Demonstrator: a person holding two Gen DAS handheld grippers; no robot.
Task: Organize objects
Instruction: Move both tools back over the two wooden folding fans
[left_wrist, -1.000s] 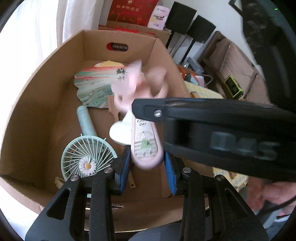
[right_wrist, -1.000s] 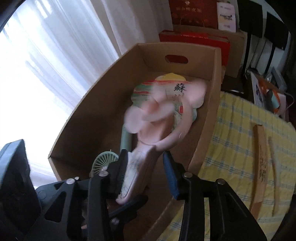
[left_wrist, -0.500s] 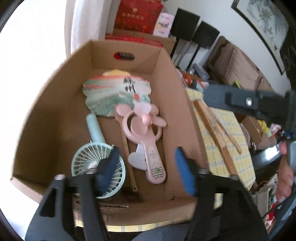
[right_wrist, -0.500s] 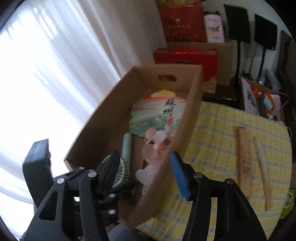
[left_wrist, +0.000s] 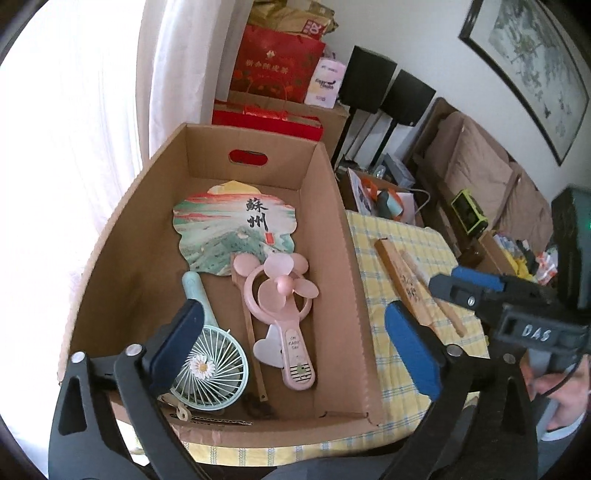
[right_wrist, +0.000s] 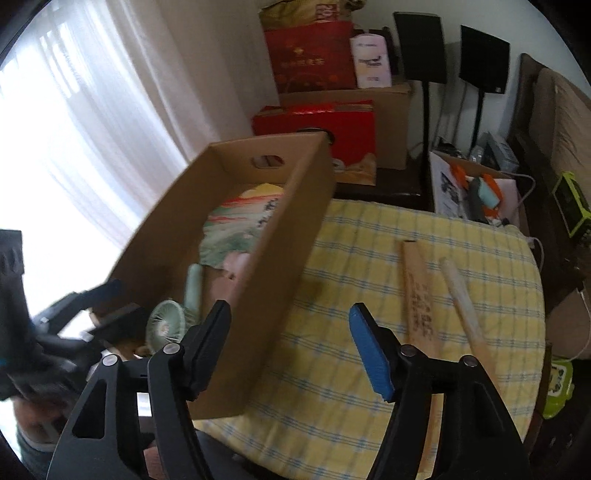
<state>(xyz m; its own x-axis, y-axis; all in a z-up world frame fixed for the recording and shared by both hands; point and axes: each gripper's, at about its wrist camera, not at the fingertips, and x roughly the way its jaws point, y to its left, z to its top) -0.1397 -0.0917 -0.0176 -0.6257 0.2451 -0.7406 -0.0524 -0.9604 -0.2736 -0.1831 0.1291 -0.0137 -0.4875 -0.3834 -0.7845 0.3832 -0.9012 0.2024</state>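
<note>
A cardboard box (left_wrist: 332, 236) (right_wrist: 273, 258) stands on the yellow checked tablecloth (right_wrist: 354, 266). Inside lie a pink hand fan (left_wrist: 282, 295), a mint fan with a daisy (left_wrist: 210, 365), and a painted paddle fan (left_wrist: 232, 229) (right_wrist: 240, 229). My left gripper (left_wrist: 291, 347) hovers above the box, its jaws opening wide with nothing between them. My right gripper (right_wrist: 290, 343) hangs over the box's right wall and the cloth, jaws opening, empty. Two folded wooden fans (right_wrist: 419, 295) (left_wrist: 406, 284) lie on the cloth to the right.
Red gift bags (left_wrist: 277, 70) and cartons (right_wrist: 388, 122) stand behind the box by a white curtain. Black speakers (right_wrist: 419, 44) on stands, a cluttered open box (right_wrist: 476, 188) and a sofa (left_wrist: 480, 162) sit at the right. A person's hand (left_wrist: 565, 391) holds the right gripper.
Both grippers let go of the pink fan, which now lies in the box. The left gripper rose and spread wide. The right gripper moved right, out over the cloth, opening.
</note>
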